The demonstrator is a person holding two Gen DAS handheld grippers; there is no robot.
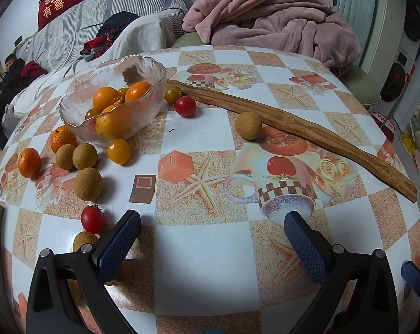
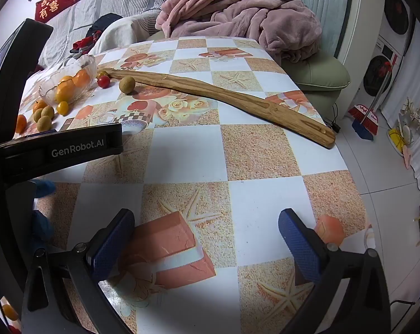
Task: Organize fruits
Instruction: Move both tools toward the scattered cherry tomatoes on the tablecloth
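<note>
Both sets of jaws stand wide apart with nothing between them: the left gripper (image 1: 211,224) hovers over bare checked tablecloth (image 1: 204,264) close to the scattered fruit, the right gripper (image 2: 205,221) over the near part of the table, well apart from any fruit.

Largest hazard first: the long wooden stick (image 1: 293,123) lies diagonally across the table, and one longan (image 1: 248,125) rests against it; a sweep of either arm could shove the stick and send that fruit rolling.

Next, the glass bowl (image 1: 79,98) already holds several oranges (and a small yellow tomato or two), piled near its rim, so dropping more in from a height may bounce one out or nudge the bowl towards the table edge.

Loose tangerines (image 1: 29,162), longans (image 1: 88,184) and cherry tomatoes (image 1: 92,219) lie round the bowl. All are round and would likely squirt sideways from an off-centre pinch; the tomatoes, I judge, could also split under a hard squeeze.
</note>
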